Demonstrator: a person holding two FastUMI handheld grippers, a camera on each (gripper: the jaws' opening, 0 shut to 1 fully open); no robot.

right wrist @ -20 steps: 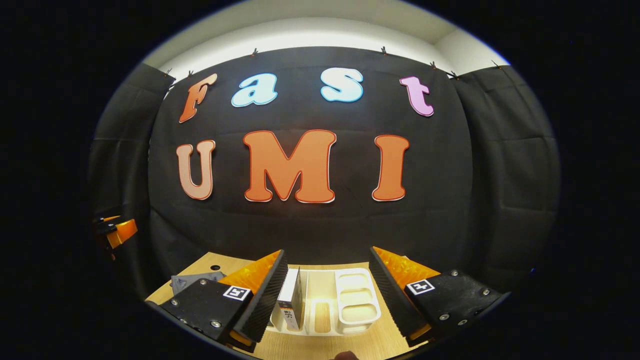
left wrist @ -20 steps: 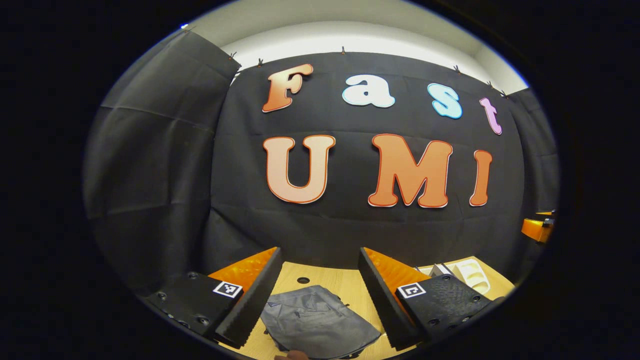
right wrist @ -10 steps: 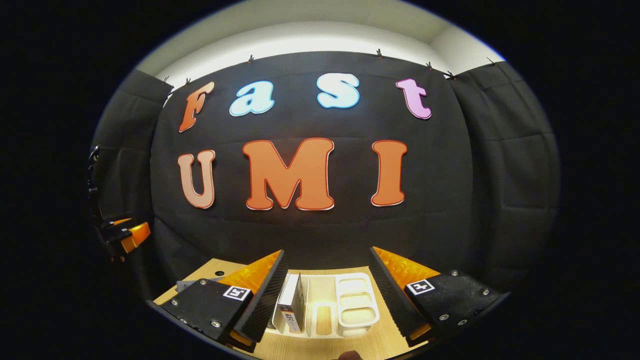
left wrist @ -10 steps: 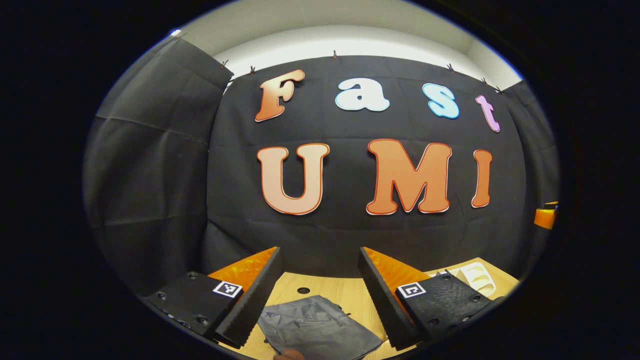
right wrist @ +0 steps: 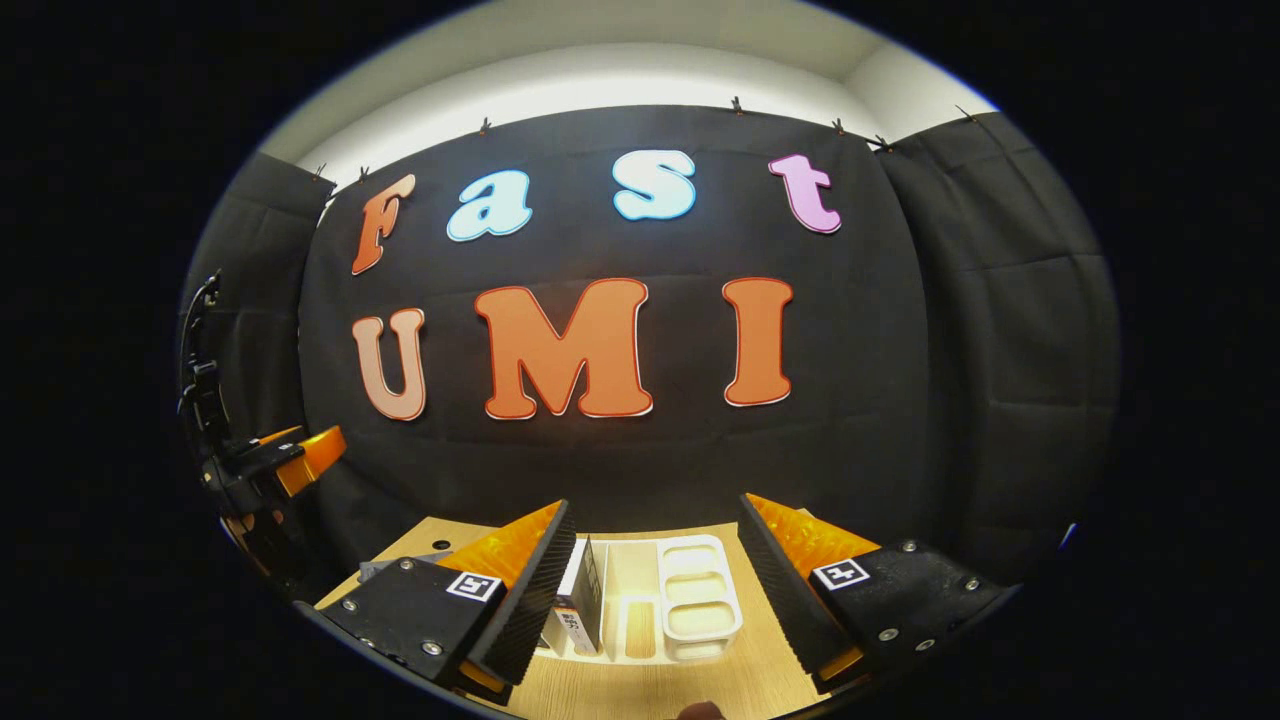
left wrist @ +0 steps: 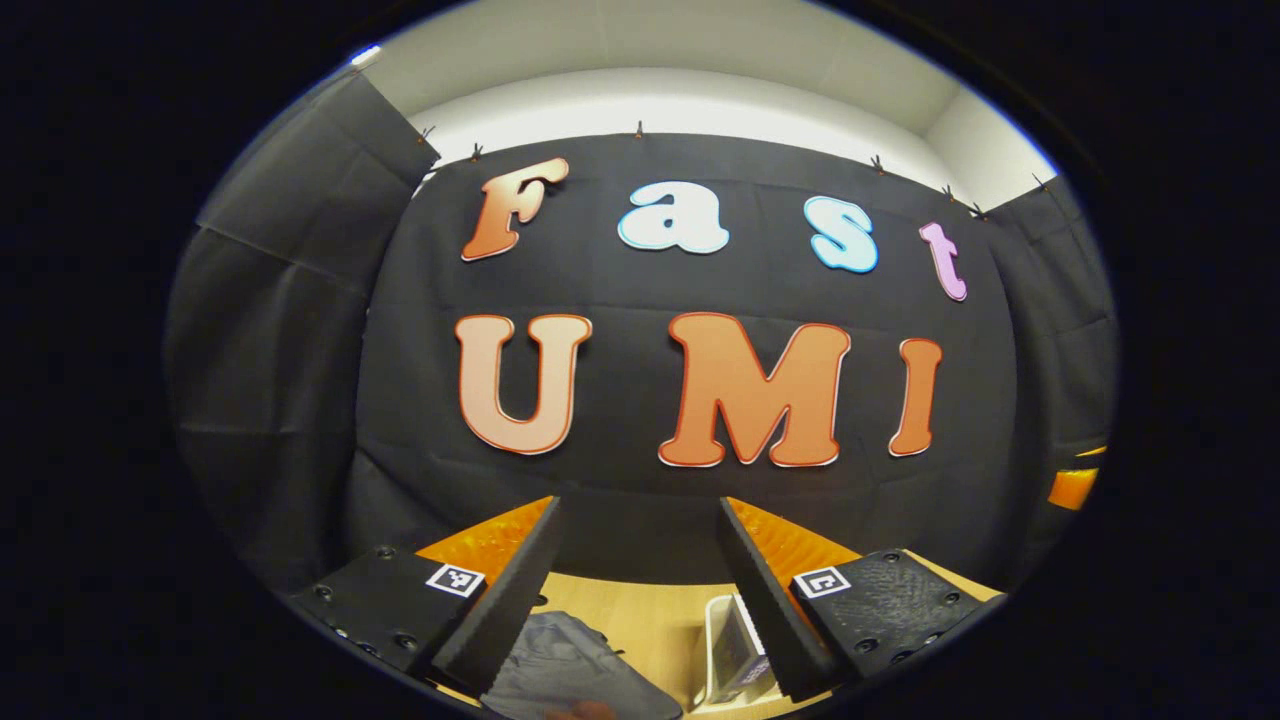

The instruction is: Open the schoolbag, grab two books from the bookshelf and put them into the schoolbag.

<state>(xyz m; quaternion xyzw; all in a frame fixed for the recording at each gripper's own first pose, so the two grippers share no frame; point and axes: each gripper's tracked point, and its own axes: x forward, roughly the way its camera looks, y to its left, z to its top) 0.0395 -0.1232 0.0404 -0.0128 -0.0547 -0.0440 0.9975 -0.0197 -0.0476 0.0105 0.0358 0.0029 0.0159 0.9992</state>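
The left gripper [left wrist: 635,600] hangs above the desk [left wrist: 640,615] with its fingers spread wide and nothing between them; below them the grey schoolbag [left wrist: 570,665] lies flat toward the desk's near edge, with the white bookshelf [left wrist: 715,650] beside it, close to the other finger. The right gripper [right wrist: 655,600] is likewise spread apart and empty above the desk, and between its fingers the bookshelf stands with upright books [right wrist: 580,605] in its left-hand compartment, touching the divider. In the right gripper view the left gripper appears far off at the left edge, raised well above the desk.
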